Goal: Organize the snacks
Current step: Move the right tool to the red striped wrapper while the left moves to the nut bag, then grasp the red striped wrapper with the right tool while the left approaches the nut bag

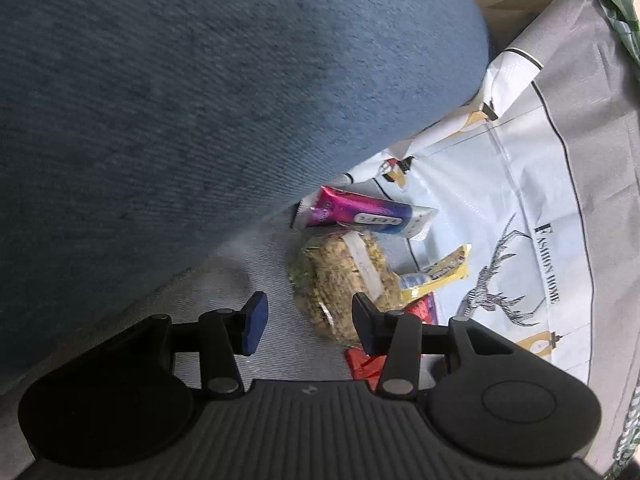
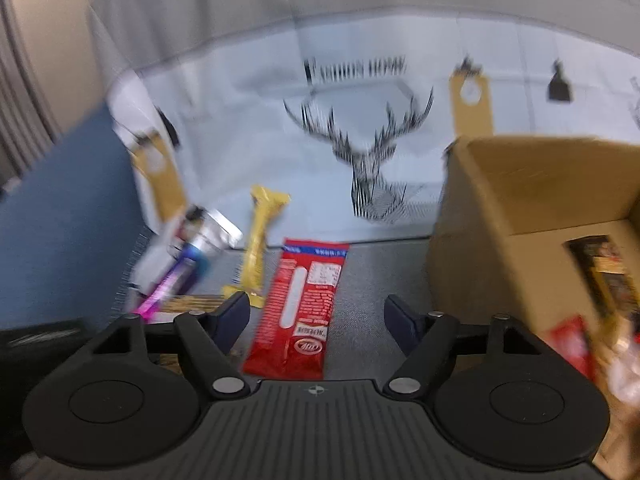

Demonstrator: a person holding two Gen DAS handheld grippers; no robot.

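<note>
The right tongs (image 2: pixel 316 316) stood open over the flat red foil snack packet (image 2: pixel 298 312), which lay on the grey desk (image 2: pixel 368 268) beside the open cardboard box (image 2: pixel 480 216). The left tongs (image 1: pixel 308 322) hung open and empty by the clear bag of crumbly snack (image 1: pixel 344 276). A good pick would pinch the packet's long edges squarely.

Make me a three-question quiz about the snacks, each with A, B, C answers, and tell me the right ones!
1. Where is the cardboard box from the red packet in the right wrist view?
A left
B right
C underneath

2. What colour is the thin bar beside the red packet?
A yellow
B green
C black

3. The right gripper is
A squeezing the red packet
B open
C holding the box

Answers: 1 B, the box stands at the right edge. 2 A, its wrapper is yellow. 3 B, the fingers stand apart, touching nothing.
</note>
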